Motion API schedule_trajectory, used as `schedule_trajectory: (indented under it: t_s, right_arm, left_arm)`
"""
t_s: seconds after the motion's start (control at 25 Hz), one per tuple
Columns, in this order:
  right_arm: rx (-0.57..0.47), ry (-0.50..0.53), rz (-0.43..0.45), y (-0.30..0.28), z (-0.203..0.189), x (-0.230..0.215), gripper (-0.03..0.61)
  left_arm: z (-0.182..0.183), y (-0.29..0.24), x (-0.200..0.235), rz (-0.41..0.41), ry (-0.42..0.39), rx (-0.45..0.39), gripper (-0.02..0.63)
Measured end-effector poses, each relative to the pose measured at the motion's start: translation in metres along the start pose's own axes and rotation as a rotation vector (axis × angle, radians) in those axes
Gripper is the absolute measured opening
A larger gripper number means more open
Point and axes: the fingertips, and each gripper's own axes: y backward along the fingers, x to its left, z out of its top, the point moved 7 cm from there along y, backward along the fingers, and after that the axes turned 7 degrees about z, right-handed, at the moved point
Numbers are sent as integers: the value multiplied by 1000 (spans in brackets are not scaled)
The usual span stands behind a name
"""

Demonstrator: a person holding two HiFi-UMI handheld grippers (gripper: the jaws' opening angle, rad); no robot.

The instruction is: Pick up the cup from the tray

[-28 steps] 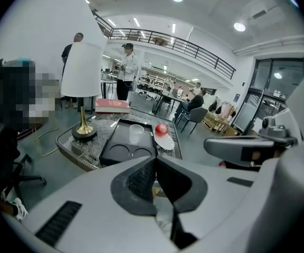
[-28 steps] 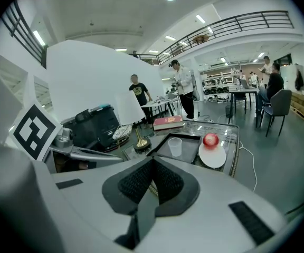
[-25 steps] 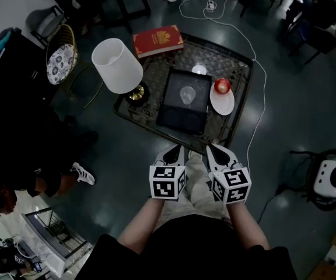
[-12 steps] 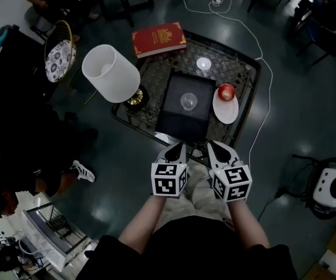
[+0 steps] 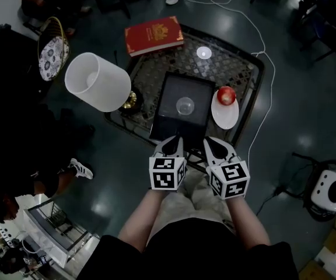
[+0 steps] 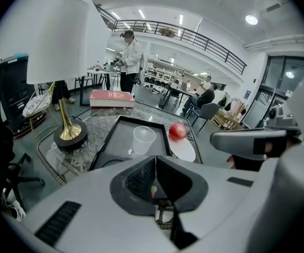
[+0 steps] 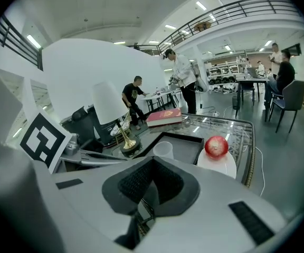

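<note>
A clear plastic cup (image 5: 185, 105) stands upright in the middle of a black tray (image 5: 169, 120) on a low glass table. Both grippers hover side by side at the tray's near edge, short of the cup. My left gripper (image 5: 174, 141) is shut and holds nothing. The right gripper (image 5: 209, 142) beside it is also shut and empty. The left gripper view has the cup (image 6: 143, 139) and tray (image 6: 114, 141) just beyond the closed left gripper (image 6: 155, 164). The right gripper view shows the cup (image 7: 163, 149) ahead, left of the closed right gripper (image 7: 151, 165).
A lamp with a white shade (image 5: 97, 81) stands left of the tray. A red apple (image 5: 226, 95) lies on a white plate (image 5: 226, 115) to its right. A red book (image 5: 154, 35) and a small white disc (image 5: 203, 52) lie behind. A cable (image 5: 267, 112) runs past the table's metal rim (image 5: 258, 69).
Both grippers have moved forward together from in front of the table to the tray's near edge. Both have stayed shut. The cup has not moved.
</note>
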Motion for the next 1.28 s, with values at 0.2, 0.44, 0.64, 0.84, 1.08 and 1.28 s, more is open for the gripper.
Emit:
schedule_trajectory:
  t_s: [0.2,0.44,0.64,0.84,1.08,1.28]
  right_arm:
    - [21,-12,11,-15,3,-16,11]
    - [39,-25,13,-28,6,-31,11]
    - [45,-44,15,-34,5,-40,11]
    - [51,-61,18,-40,3,-46,11]
    - [58,-78,13,-44,0,-53,11]
    - [62,-90,12,-48,-2,-57,9]
  left_arm:
    - [6,-28,3,14,2,29,15]
    - [11,-58,6,29,-25,57,95]
    - [11,-83,9,55,-50,68,158]
    - [11,-106,10,63,-90,89,222]
    - [12,-127,8,65,-112,107,273]
    - [18,-145,8,80,-143,112,321]
